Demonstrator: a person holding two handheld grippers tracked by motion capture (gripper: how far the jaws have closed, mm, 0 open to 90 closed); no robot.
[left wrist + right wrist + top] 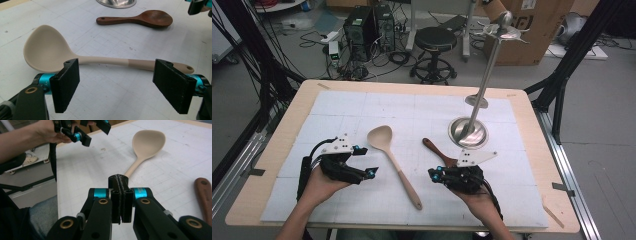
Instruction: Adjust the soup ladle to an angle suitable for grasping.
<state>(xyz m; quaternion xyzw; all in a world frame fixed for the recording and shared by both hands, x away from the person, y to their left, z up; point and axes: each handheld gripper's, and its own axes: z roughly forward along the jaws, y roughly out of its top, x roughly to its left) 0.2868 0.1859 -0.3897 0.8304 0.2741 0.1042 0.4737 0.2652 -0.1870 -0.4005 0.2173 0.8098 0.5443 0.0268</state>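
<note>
Bench (pixel 277 150) with obstacles. The middle is crossed by a beige ladle (pixel 392 162), lying flat from far left to near right; open mat is left on both of its sides. Just right of it a dark wooden spoon (pixel 437 150) lies flat. On the far right a metal stand (pixel 469 131) is set, its tall pole leaning away overhead. The far left quarter of the bench is unoccupied.
</note>
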